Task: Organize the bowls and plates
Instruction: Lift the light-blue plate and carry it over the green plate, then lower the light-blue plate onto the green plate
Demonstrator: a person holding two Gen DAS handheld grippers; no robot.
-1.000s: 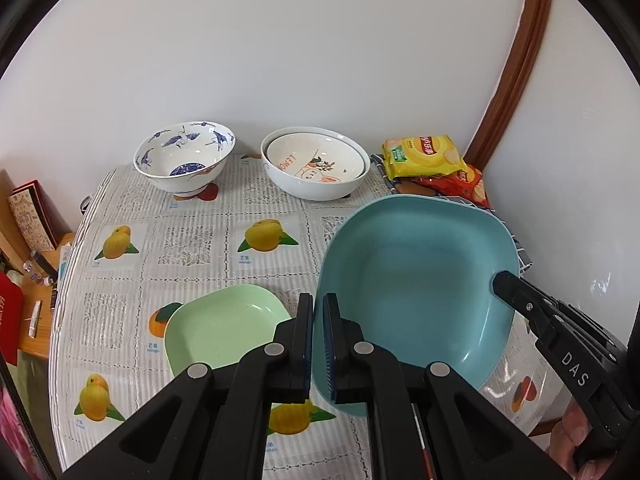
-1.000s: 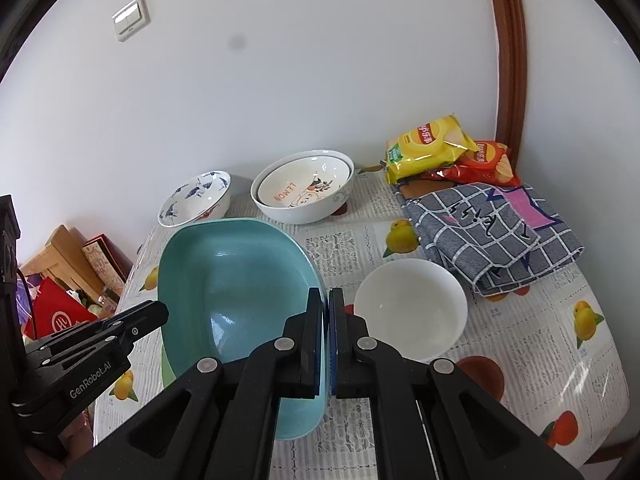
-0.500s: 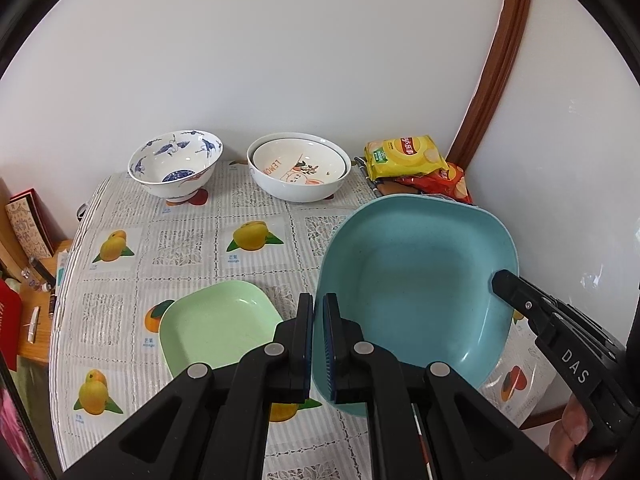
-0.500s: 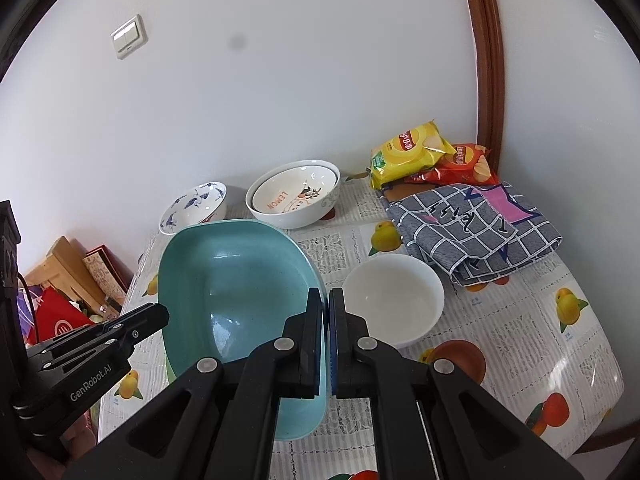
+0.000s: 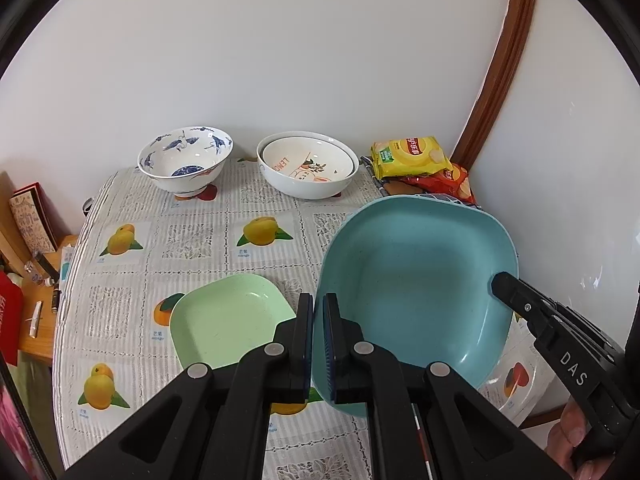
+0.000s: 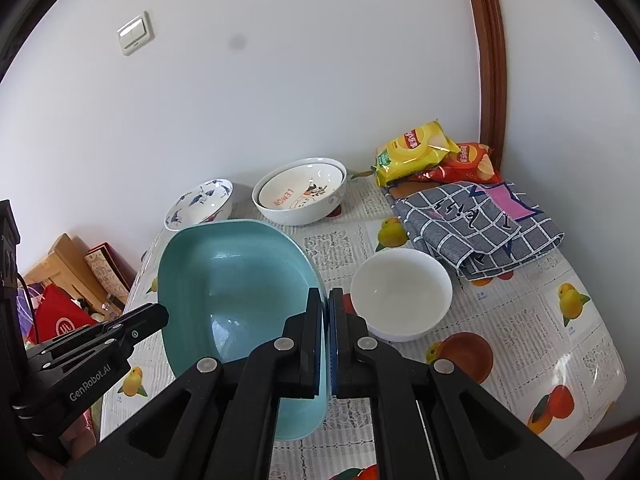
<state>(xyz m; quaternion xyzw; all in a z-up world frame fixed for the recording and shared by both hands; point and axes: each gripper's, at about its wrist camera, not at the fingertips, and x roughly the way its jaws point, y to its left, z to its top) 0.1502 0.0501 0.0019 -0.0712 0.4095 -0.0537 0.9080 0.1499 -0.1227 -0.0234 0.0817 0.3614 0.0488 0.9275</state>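
Observation:
A large teal plate (image 5: 416,292) hangs above the table, carried between both grippers. My left gripper (image 5: 318,320) is shut on its left rim. My right gripper (image 6: 326,312) is shut on the opposite rim, and its tip also shows in the left wrist view (image 5: 504,284). A smaller green plate (image 5: 228,316) lies on the tablecloth just left of the teal plate. A plain white bowl (image 6: 400,292) stands to the teal plate's right. At the back stand a blue-and-white bowl (image 5: 185,162) and two nested white bowls (image 5: 308,168), the inner one with a lemon print.
Two crisp bags (image 6: 416,148) and a folded checked cloth (image 6: 480,220) fill the back right corner. The wall runs close behind the bowls. Boxes and clutter (image 6: 60,280) sit off the table's left edge. A hand (image 5: 576,436) holds the right gripper's handle.
Both grippers keep their hold on the teal plate. The things on the table look slightly smaller and have drifted a little in both views; nothing else differs.

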